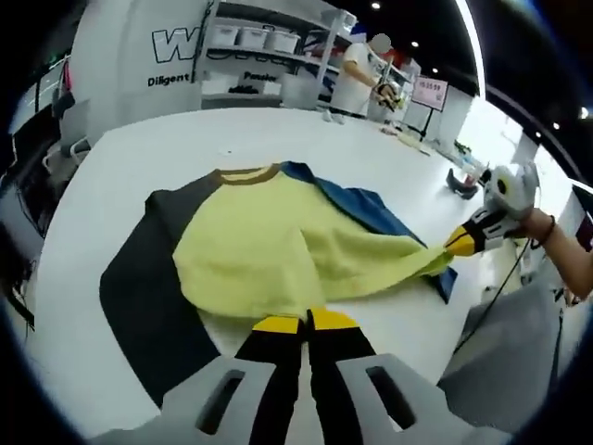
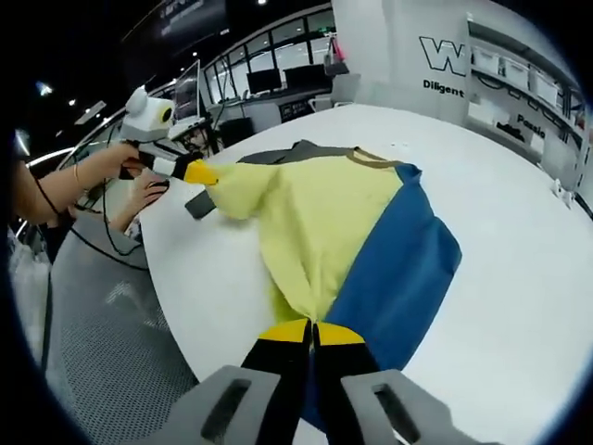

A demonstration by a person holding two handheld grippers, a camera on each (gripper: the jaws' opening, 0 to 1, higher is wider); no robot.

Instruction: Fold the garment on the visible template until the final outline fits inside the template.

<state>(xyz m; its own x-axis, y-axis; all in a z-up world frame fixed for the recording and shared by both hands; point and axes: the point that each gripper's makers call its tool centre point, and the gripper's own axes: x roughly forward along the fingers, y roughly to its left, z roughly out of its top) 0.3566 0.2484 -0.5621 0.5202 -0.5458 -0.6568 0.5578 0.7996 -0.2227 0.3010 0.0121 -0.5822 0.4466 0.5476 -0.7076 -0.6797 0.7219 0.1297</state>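
A yellow garment (image 1: pixel 278 241) with a brown collar (image 1: pixel 248 176) lies spread on the white table (image 1: pixel 167 139). A dark grey panel (image 1: pixel 139 287) shows along one side of it and a blue panel (image 1: pixel 371 209) along the other; I cannot tell whether they are garment or template. My left gripper (image 1: pixel 306 323) is shut on the yellow hem. My right gripper (image 1: pixel 460 243), held by a hand, pinches a stretched yellow corner. In the right gripper view, my right gripper (image 2: pixel 313 332) is shut where the yellow garment (image 2: pixel 315 213) meets the blue panel (image 2: pixel 398 269). My left gripper (image 2: pixel 199 172) grips the far corner.
The table's edge (image 2: pixel 176 306) curves close to both grippers, with grey floor (image 2: pixel 102 352) below it. A person (image 1: pixel 357 69) stands at the far end beside shelving (image 1: pixel 250 42). Monitors (image 2: pixel 264 82) stand beyond the table (image 2: pixel 519 232).
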